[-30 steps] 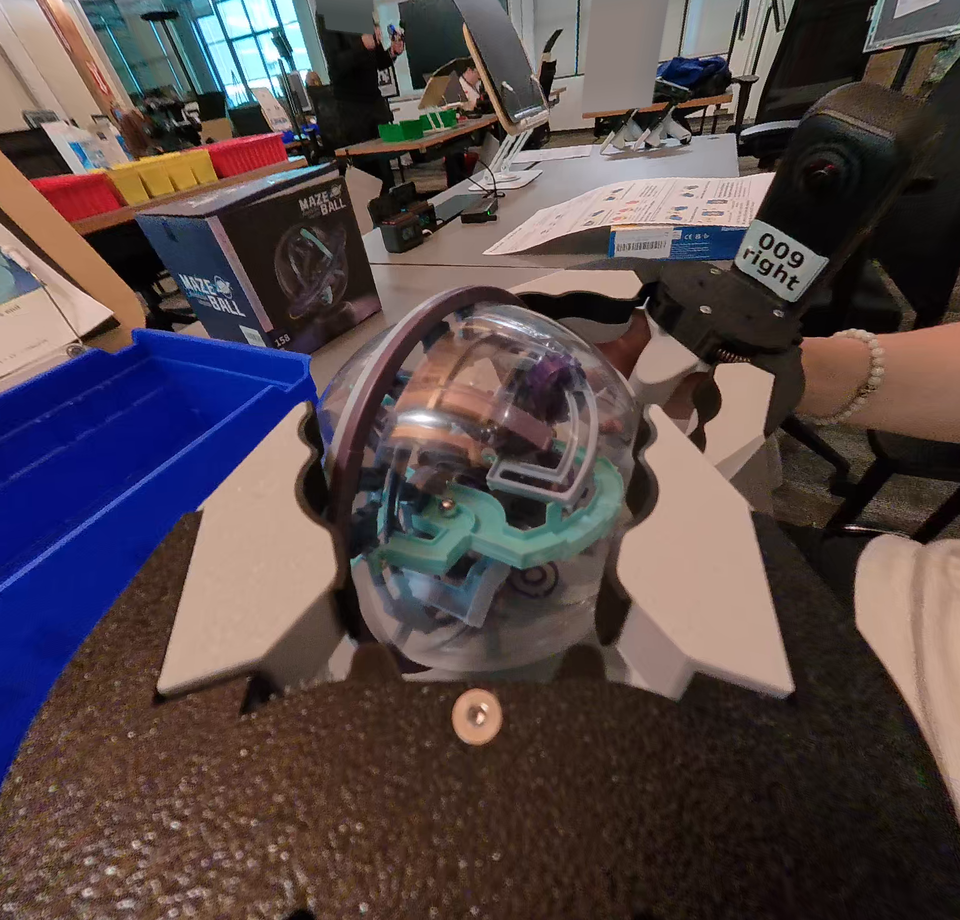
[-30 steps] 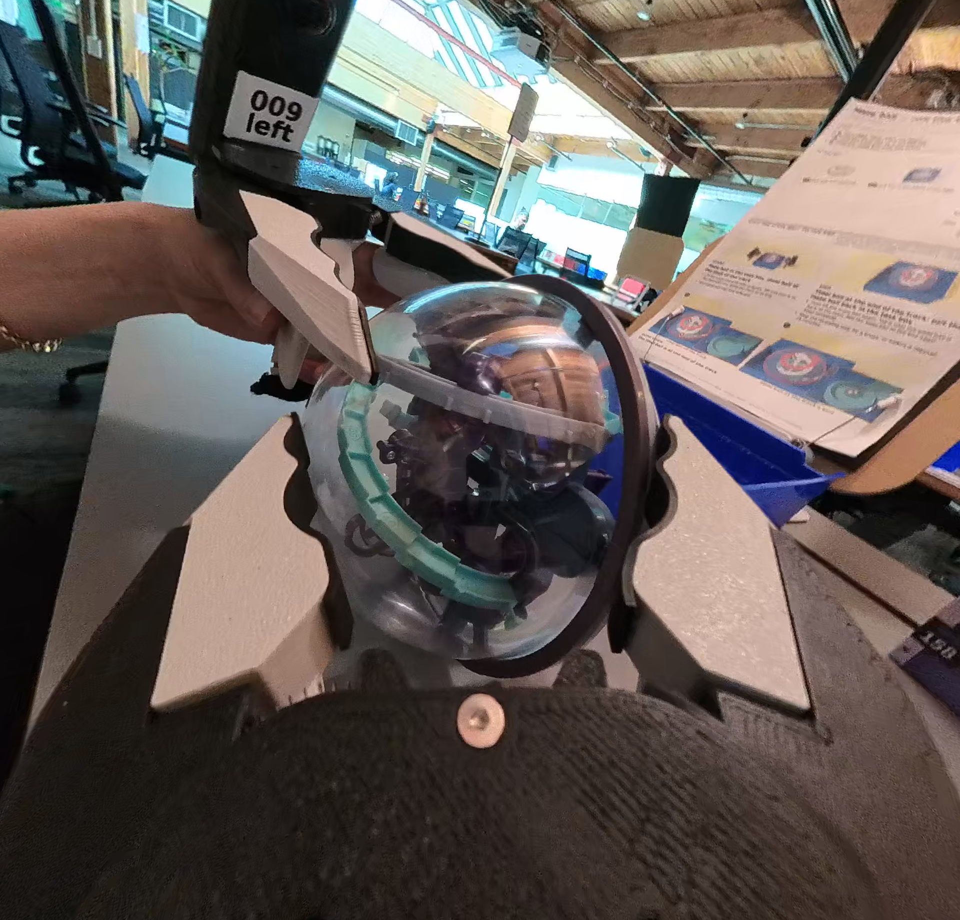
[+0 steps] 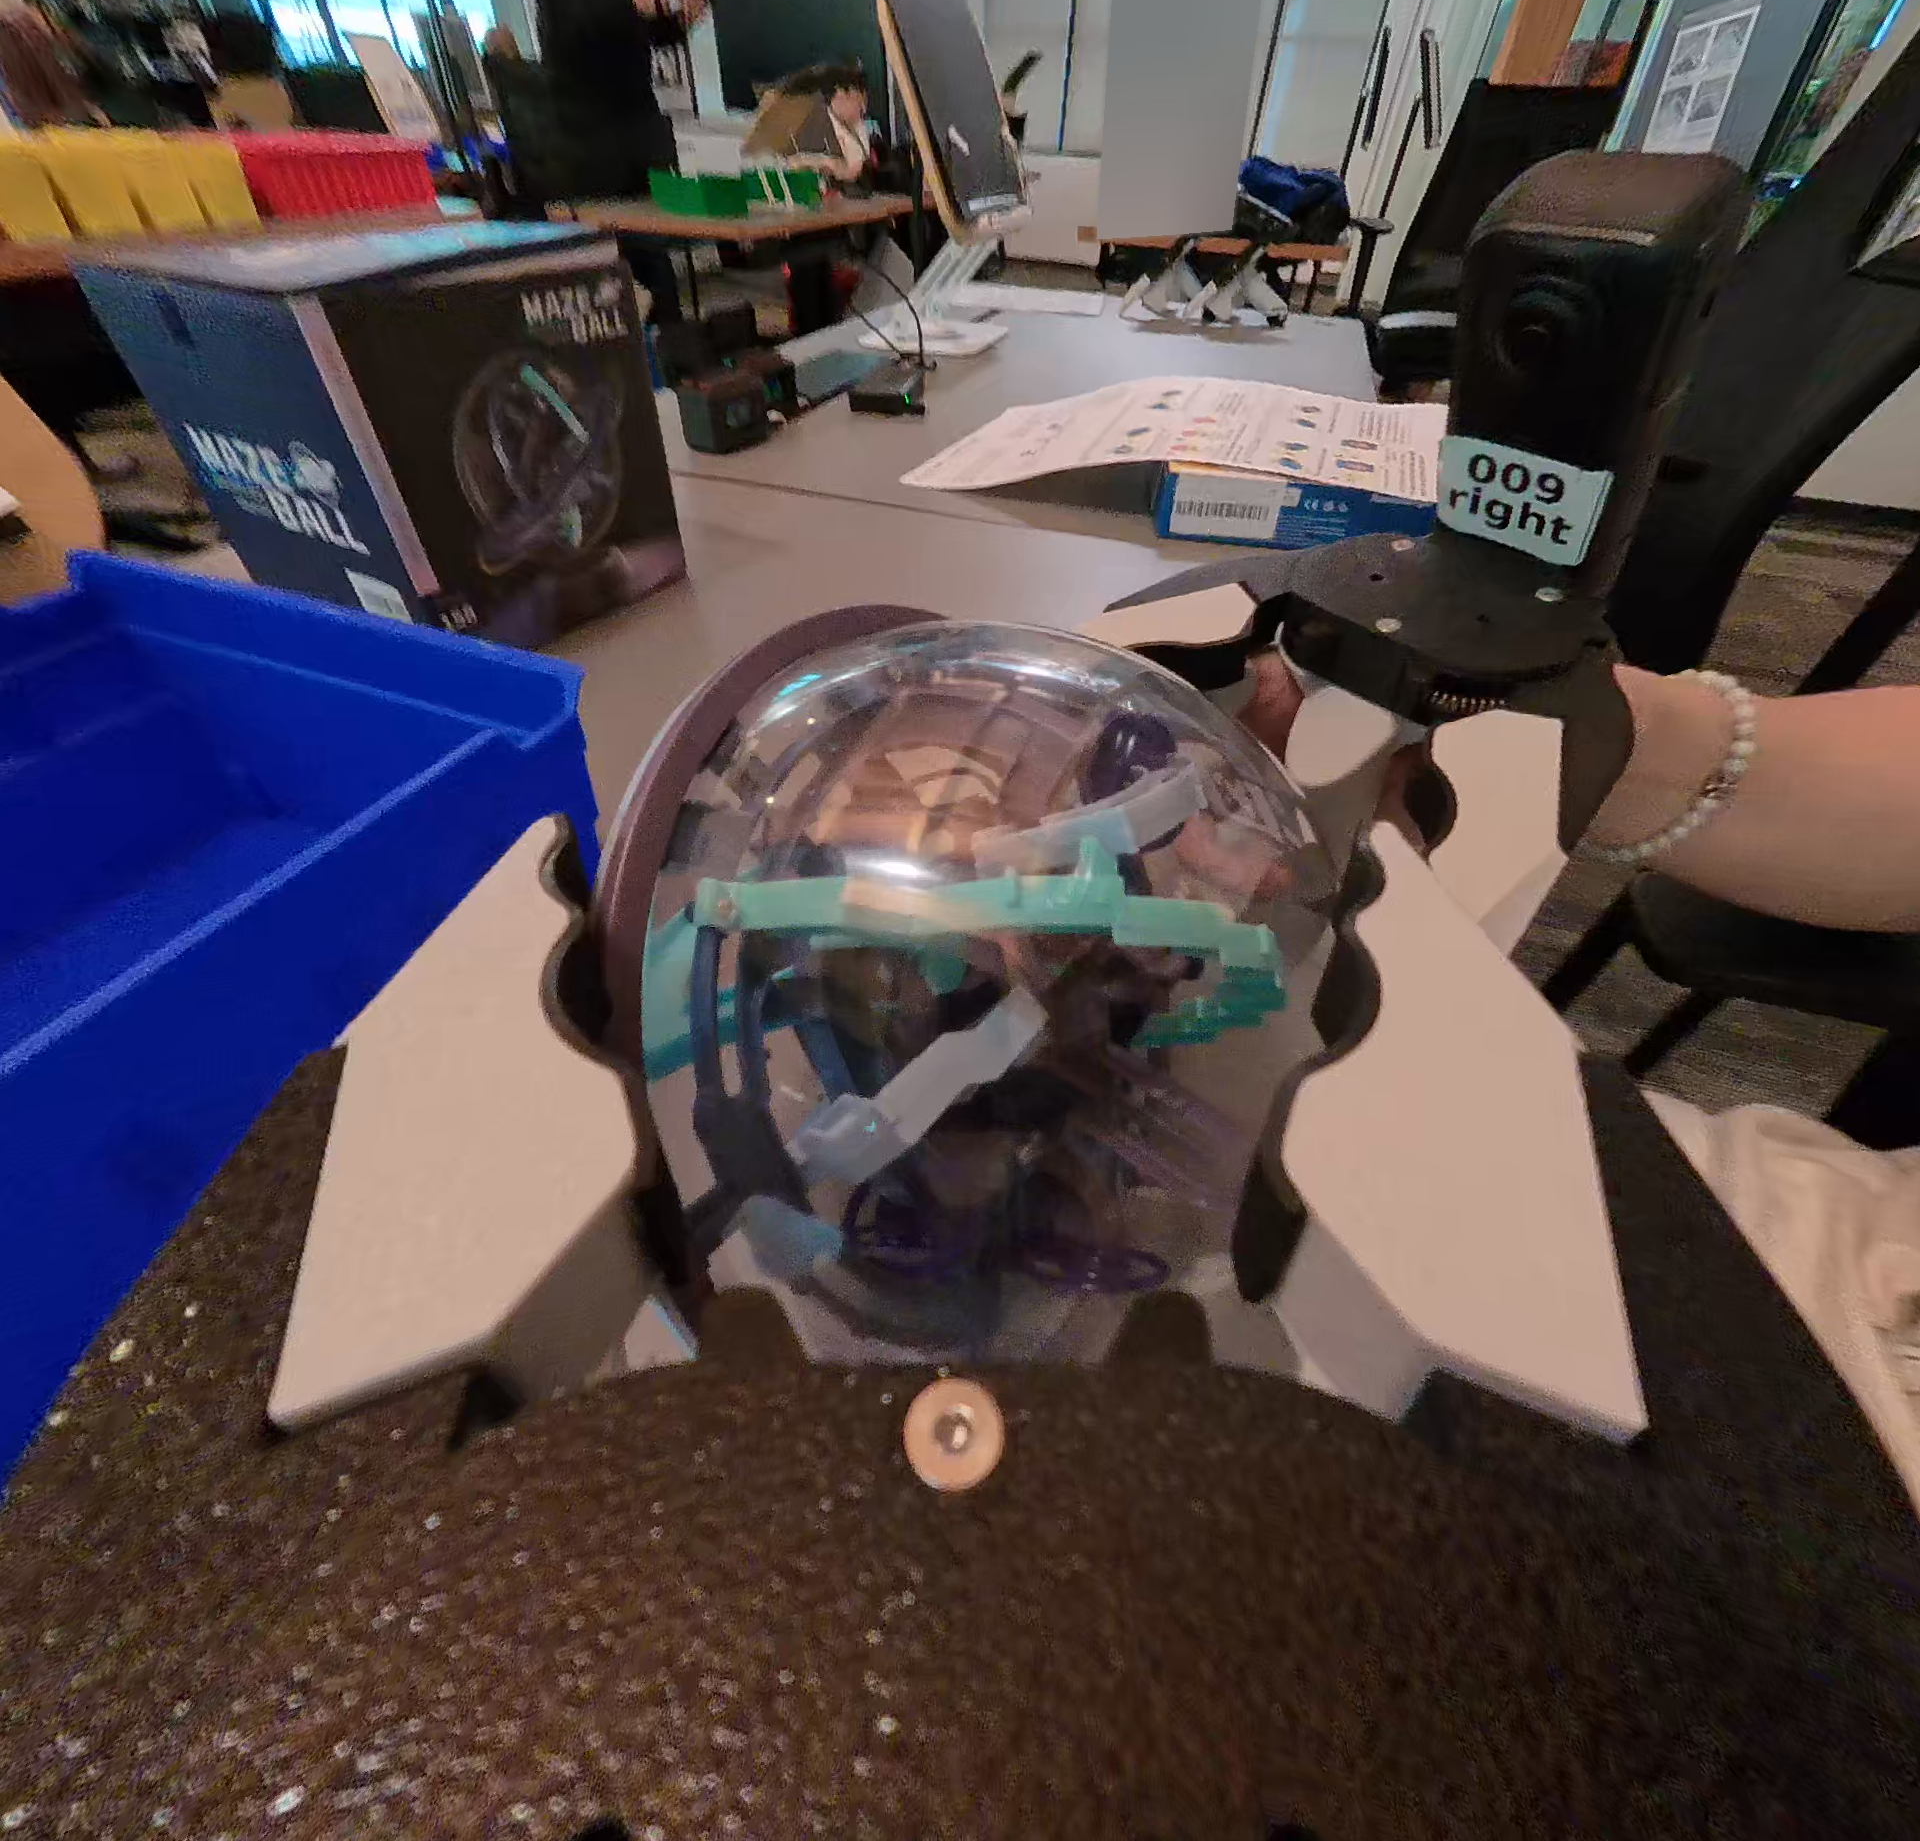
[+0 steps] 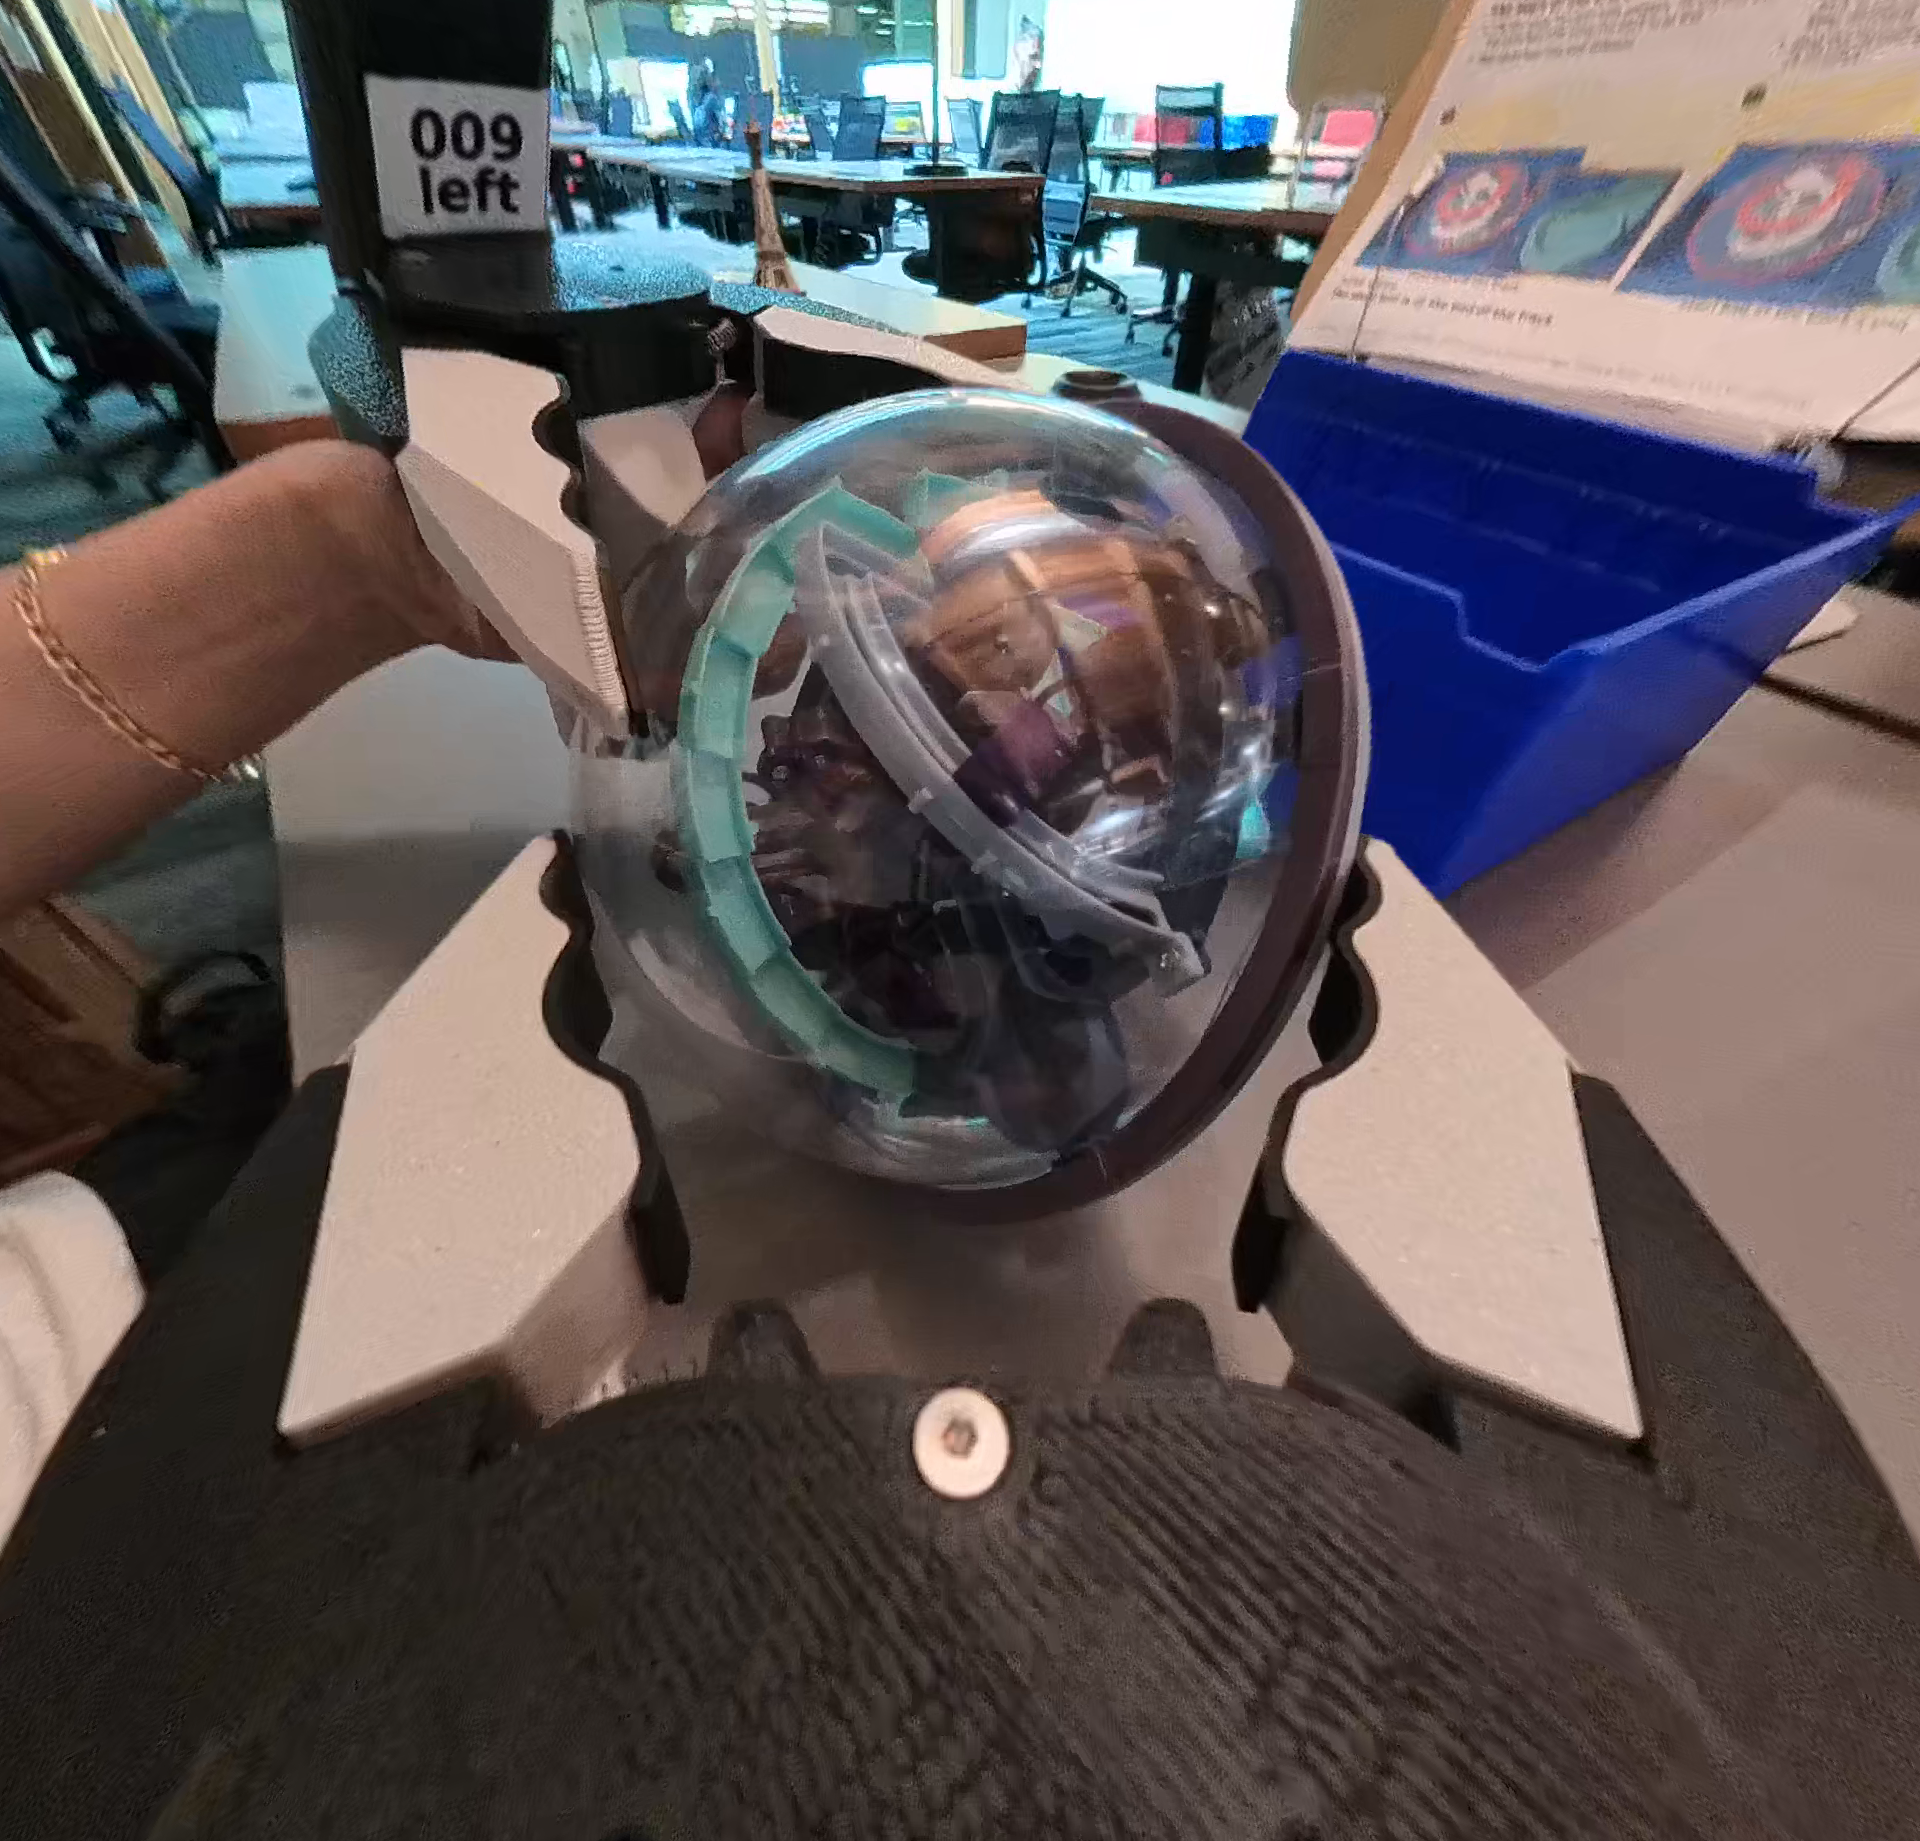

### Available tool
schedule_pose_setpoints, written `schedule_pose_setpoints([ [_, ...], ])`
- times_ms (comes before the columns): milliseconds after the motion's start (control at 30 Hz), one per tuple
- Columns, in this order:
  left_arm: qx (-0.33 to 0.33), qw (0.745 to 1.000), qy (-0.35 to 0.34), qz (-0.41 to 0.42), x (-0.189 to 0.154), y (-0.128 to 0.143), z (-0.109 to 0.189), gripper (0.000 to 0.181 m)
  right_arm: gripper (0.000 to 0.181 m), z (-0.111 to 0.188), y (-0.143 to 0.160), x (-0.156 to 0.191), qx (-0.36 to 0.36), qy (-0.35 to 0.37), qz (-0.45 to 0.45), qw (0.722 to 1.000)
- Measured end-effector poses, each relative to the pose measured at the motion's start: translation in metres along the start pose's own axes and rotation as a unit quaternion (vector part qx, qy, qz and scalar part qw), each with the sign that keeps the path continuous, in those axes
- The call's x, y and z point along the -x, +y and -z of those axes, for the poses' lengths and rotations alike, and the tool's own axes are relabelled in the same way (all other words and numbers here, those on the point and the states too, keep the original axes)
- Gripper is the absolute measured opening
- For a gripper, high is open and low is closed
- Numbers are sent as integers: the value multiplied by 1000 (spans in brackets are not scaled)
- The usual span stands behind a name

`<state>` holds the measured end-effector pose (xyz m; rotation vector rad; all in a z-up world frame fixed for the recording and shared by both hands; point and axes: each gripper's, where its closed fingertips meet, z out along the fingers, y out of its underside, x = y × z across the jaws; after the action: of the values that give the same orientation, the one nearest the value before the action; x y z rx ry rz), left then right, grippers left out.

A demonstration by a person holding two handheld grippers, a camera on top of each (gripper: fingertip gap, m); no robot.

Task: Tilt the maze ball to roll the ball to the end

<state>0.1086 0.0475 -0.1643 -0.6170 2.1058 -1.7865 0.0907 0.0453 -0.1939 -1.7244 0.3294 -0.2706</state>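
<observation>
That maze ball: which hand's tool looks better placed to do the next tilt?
Probably the left. Its tool cradles the maze ball deep between both fingers, while the right tool touches the dark rim on one side. Both hold it, so they likely tilt together.

My left tool point(image 3: 956, 1012) and right tool point(image 4: 956, 1043) face each other, both spread wide, fingers clamped against something between them. Bare wrists show, each wearing a bracelet.
</observation>
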Motion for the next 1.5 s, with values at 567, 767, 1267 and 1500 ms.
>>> schedule_pose_setpoints([
  [567, 102, 983, 77, 131, 1, 8, -10, 142, 141, 0, 3, -3, -6, -40, -308, 950],
  [767, 116, 975, 77, 171, 2, 9, -9, 140, 142, -1, 6, -2, -18, -74, -387, 919],
  [1267, 99, 985, 93, 105, -5, 8, 3, 138, 141, -4, 8, 8, -32, -114, -363, 924],
  [1500, 48, 996, 74, 5, -15, 13, 21, 138, 141, -2, 3, 14, -16, -81, -187, 979],
])
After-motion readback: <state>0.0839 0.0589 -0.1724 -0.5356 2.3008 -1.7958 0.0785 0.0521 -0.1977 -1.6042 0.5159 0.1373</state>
